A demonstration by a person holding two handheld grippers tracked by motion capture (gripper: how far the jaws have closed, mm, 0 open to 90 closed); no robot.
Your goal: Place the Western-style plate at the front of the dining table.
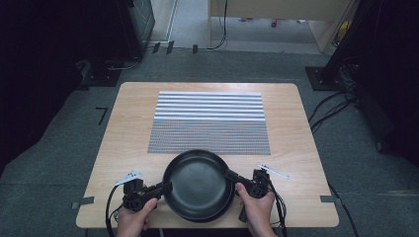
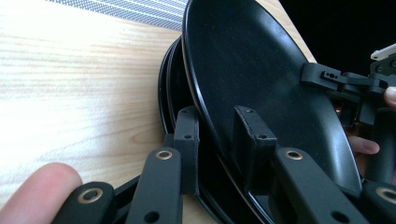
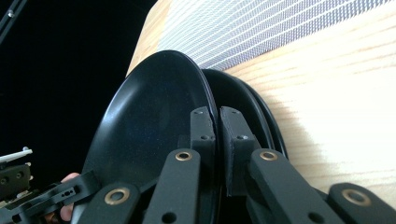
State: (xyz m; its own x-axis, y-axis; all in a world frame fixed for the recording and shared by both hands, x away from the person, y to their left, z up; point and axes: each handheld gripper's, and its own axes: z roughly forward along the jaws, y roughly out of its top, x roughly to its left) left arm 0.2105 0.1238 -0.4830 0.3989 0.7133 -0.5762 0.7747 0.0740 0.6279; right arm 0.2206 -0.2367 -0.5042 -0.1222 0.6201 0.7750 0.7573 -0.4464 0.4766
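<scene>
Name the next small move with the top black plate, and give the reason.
Probably lift the top black plate a little higher and carry it toward the striped mat. Both tools, the left and the right, are shut on opposite edges of its rim, and it already sits tilted off the other black plates stacked beneath, so it looks ready to come clear.

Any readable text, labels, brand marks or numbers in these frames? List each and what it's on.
None: no readable text in any view.
Top black plate: plain, no mark visible.
Striped placemat: woven stripes, no print.
Left tongs and right tongs: bare black jaws, no label.
Table: wood grain, no writing.
</scene>
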